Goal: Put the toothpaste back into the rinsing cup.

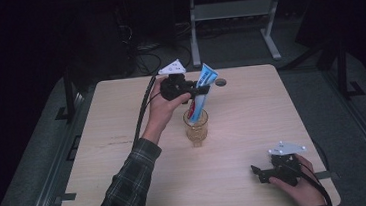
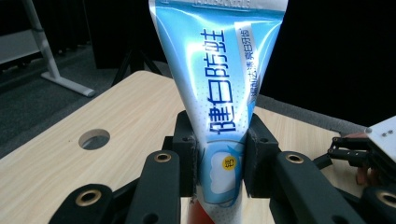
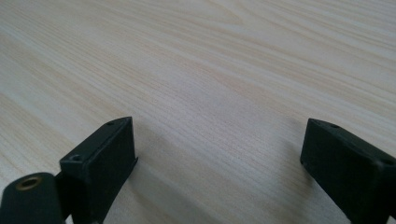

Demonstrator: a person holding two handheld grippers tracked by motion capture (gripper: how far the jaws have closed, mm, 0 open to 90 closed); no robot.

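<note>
Two grippers, one job: your left gripper (image 1: 195, 88) pinches the blue-and-white plastic toothpaste tube (image 1: 202, 91), its lower end inside the amber ribbed glass cup (image 1: 196, 128) mid-table; your right gripper (image 1: 261, 172) rests wide open, near right.

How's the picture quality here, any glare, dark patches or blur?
High view: room around the table is very dark, tabletop evenly lit. Left gripper view: white glare streaks on the toothpaste tube, print still sharp. Right gripper view: near black fingers slightly soft, wood grain crisp, faint shadow beside them.
</note>
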